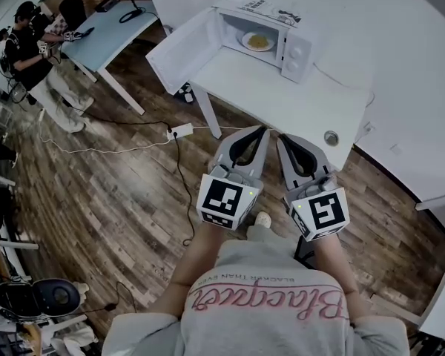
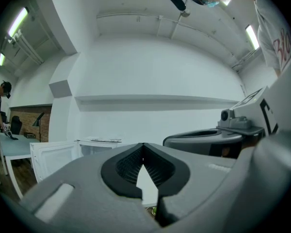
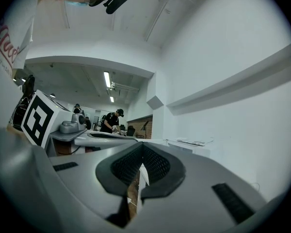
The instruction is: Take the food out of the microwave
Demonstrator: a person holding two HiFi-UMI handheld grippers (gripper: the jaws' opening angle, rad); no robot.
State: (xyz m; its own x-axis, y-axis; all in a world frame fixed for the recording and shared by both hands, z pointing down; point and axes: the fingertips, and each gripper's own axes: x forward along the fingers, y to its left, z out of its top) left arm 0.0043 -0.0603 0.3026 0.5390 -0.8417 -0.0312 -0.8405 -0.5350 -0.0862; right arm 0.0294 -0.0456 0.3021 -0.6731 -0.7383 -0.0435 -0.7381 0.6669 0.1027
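The white microwave [image 1: 271,32] stands at the far end of a white table [image 1: 282,99], its door [image 1: 179,50] swung wide open to the left. Inside it lies a plate with yellowish food [image 1: 257,41]. My left gripper [image 1: 261,130] and right gripper [image 1: 281,138] hover side by side over the table's near edge, pointing toward the microwave and well short of it. Both are shut with nothing between the pads. In the left gripper view the tips of the left gripper [image 2: 143,144] meet, and the open door [image 2: 53,158] shows far off. The right gripper [image 3: 142,144] looks the same in its own view.
A small round metal piece [image 1: 331,137] lies on the table's near right corner. Papers [image 1: 263,7] rest on top of the microwave. A power strip [image 1: 181,131] and cables lie on the wooden floor. At the far left a person [image 1: 30,50] works at a blue table [image 1: 111,28].
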